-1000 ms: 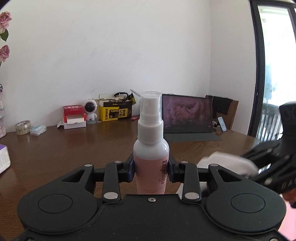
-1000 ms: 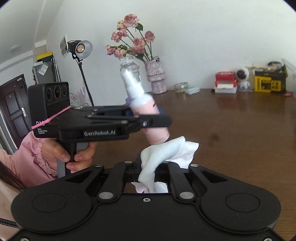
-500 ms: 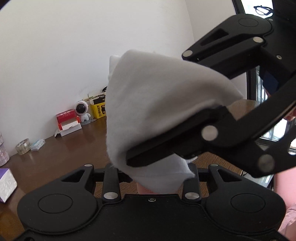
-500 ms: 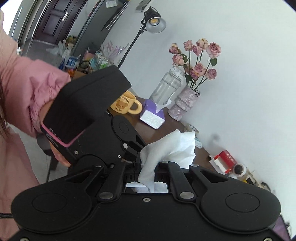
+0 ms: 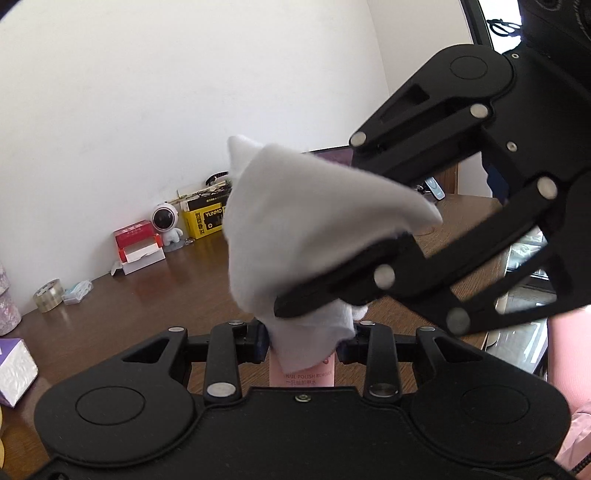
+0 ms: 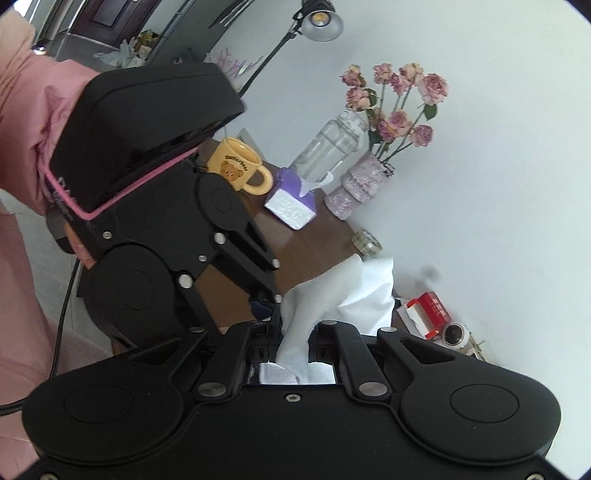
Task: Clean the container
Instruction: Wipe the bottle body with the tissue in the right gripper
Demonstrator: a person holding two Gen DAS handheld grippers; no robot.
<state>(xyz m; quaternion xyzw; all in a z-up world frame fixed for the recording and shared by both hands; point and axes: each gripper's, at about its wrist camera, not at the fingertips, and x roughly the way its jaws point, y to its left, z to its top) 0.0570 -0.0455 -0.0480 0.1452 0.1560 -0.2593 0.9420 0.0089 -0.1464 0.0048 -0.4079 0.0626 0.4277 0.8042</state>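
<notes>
Between the fingers of the left gripper (image 5: 301, 349), a pale pink plastic bottle (image 5: 302, 374) is clamped upright, draped by a white cloth (image 5: 295, 236) pinched in the right gripper (image 6: 293, 341). Sideways wiping could twist the bottle loose, or the cloth could be dragged free.

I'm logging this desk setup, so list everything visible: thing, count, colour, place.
bottle: 1, pink, in left gripper, mostly under the cloth
cloth: 1, white, in right gripper, draped over bottle
table: 1, brown wood
mug: 1, yellow, table edge
tissue box: 1, purple-white, beside mug
jar: 1, clear, behind tissue box
vase: 1, pinkish, holds roses
roses: several, pink
tape: 1, clear, by wall
red box: 1, red-white
astronaut figure: 1, white
yellow box: 1
lamp: 1, lit
sleeve: pink
left gripper: black, shut
right gripper: black, shut
</notes>
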